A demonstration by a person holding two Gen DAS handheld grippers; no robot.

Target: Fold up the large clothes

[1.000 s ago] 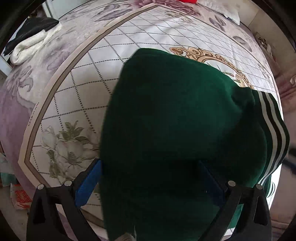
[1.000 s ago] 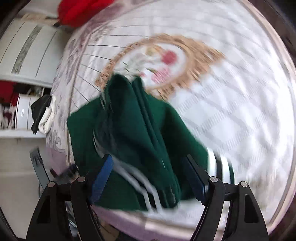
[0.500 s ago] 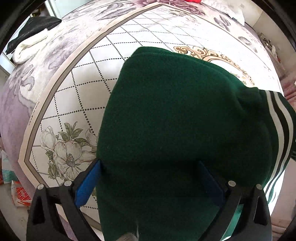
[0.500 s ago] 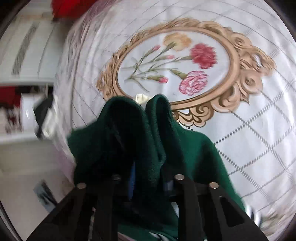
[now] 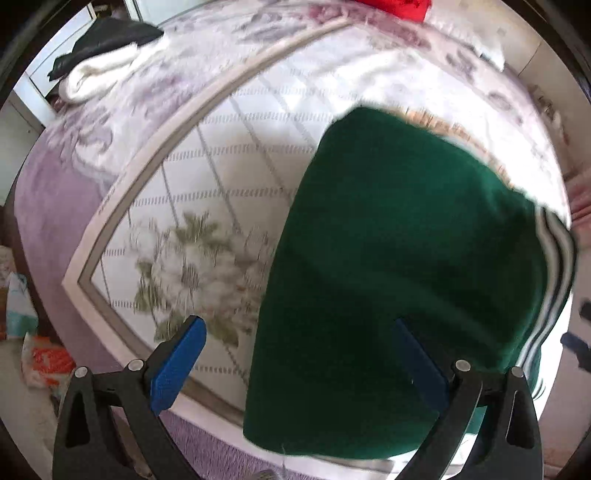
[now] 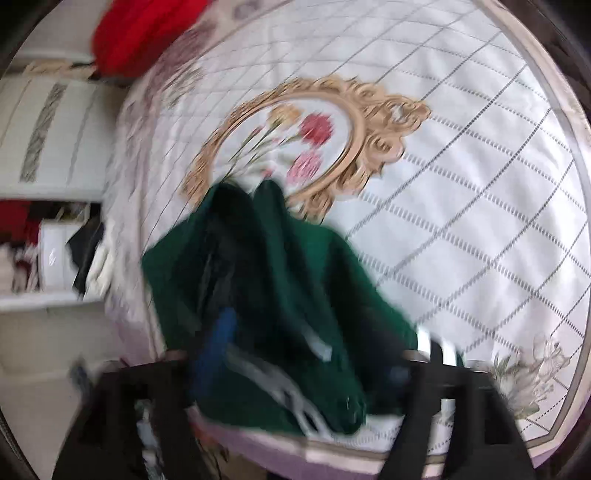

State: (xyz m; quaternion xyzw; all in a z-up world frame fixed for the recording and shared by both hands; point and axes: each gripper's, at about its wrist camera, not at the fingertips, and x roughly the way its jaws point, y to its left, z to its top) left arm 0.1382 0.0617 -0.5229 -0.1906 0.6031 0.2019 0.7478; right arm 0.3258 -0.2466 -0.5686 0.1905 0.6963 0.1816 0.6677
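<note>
A dark green garment (image 5: pixel 399 280) with white stripes at one edge lies folded on the patterned bed cover (image 5: pixel 221 177). My left gripper (image 5: pixel 299 354) is open; its right finger sits over the garment's near edge, its left finger over bare cover. In the right wrist view the green garment (image 6: pixel 280 302) lies bunched near the bed's edge. My right gripper (image 6: pixel 306 354) is blurred, its jaws wide apart around the garment's near part, gripping nothing.
A white and black pile of clothes (image 5: pixel 99 62) lies at the bed's far left. A red item (image 6: pixel 144 33) sits at the far end. The gold floral medallion (image 6: pixel 306 140) marks the bed's middle. Shelves (image 6: pixel 40 240) stand to the left.
My right gripper was shut on the garment half a second ago and has opened and pulled back. My left gripper has shifted left, so the garment now sits more to the right.
</note>
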